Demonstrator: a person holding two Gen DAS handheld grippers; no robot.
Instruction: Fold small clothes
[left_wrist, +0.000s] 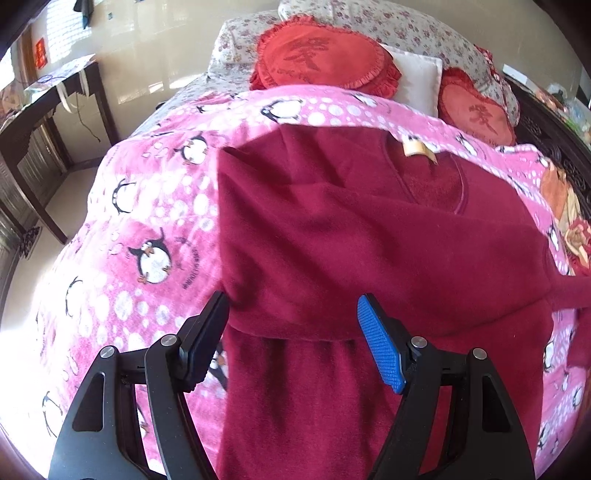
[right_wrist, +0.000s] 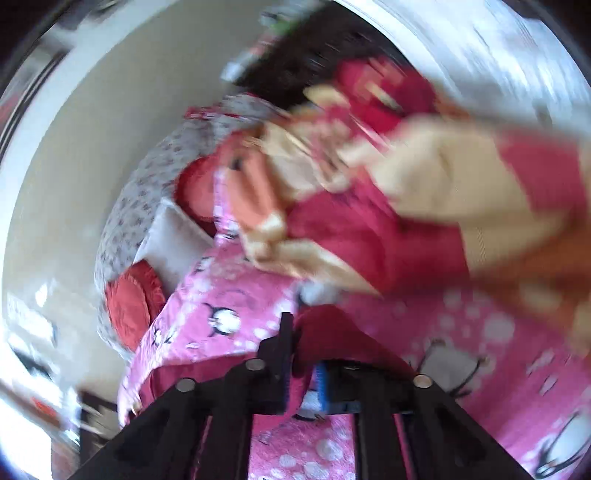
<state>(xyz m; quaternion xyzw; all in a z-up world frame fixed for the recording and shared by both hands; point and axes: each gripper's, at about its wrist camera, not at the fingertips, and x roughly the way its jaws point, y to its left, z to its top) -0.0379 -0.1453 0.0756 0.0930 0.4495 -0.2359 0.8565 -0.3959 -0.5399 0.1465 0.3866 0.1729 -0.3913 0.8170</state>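
Observation:
A dark red fleece top (left_wrist: 351, 236) lies on the pink penguin blanket (left_wrist: 147, 221), its neck label (left_wrist: 417, 149) toward the pillows and its left side folded over the middle. My left gripper (left_wrist: 293, 321) is open, hovering over the near hem, with the black finger at the folded edge and the blue pad (left_wrist: 380, 347) over the cloth. In the blurred right wrist view my right gripper (right_wrist: 303, 365) is shut on a fold of the red top (right_wrist: 332, 339), lifted above the blanket (right_wrist: 461, 350).
Two red heart cushions (left_wrist: 325, 55), a white pillow (left_wrist: 417, 81) and floral pillows lie at the bed's head. A dark wooden table (left_wrist: 40, 122) stands at the left. A floral quilt (right_wrist: 406, 177) lies bunched on the bed's right side.

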